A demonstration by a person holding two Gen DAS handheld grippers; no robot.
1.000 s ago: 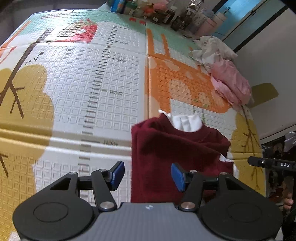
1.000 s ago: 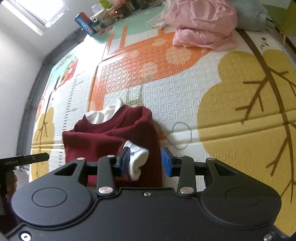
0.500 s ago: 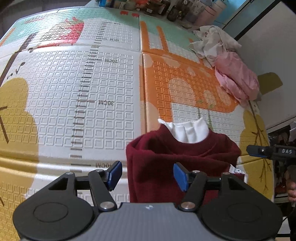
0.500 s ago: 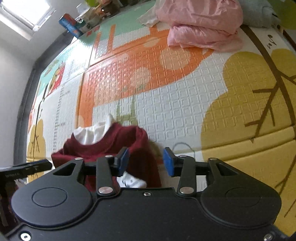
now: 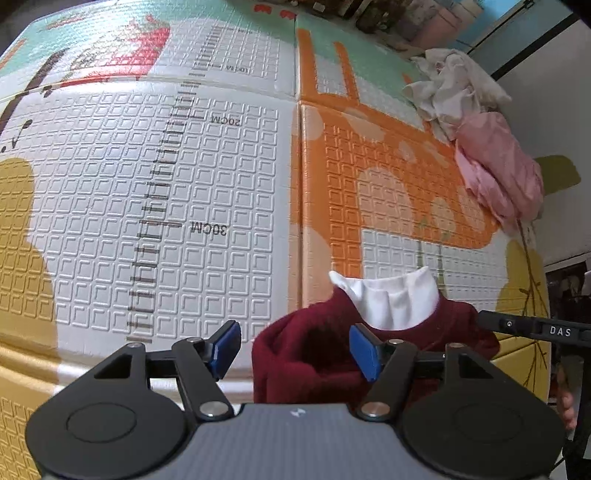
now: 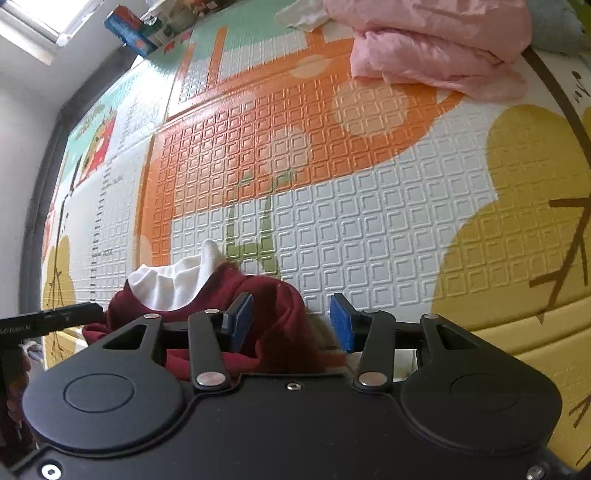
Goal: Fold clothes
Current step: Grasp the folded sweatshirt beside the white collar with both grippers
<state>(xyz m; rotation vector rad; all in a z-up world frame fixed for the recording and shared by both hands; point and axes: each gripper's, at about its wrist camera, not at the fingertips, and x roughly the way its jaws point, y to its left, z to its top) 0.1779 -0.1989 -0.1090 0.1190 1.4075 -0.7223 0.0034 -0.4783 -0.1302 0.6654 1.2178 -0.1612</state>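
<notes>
A dark red sweater (image 5: 314, 354) with a white collar (image 5: 391, 302) lies folded in a heap on the play mat (image 5: 184, 184). My left gripper (image 5: 295, 349) hangs open over its left edge: the right pad is above the cloth, the left pad above bare mat. In the right wrist view the sweater (image 6: 266, 295) and collar (image 6: 173, 284) sit low and left. My right gripper (image 6: 291, 323) is open over the sweater's right edge, and its pads do not press the cloth. Each gripper's black body shows at the edge of the other's view.
A crumpled pink garment (image 5: 498, 177) and a white one (image 5: 450, 92) lie at the mat's far right; the pink pile (image 6: 436, 48) fills the right view's top. Boxes and clutter (image 6: 129, 29) line the far edge. A white wall stands to the right.
Both grippers have sunk toward the mat and slid forward over the sweater. The jaws of both have widened a little. The white cuff seen at the right jaws is now hidden.
</notes>
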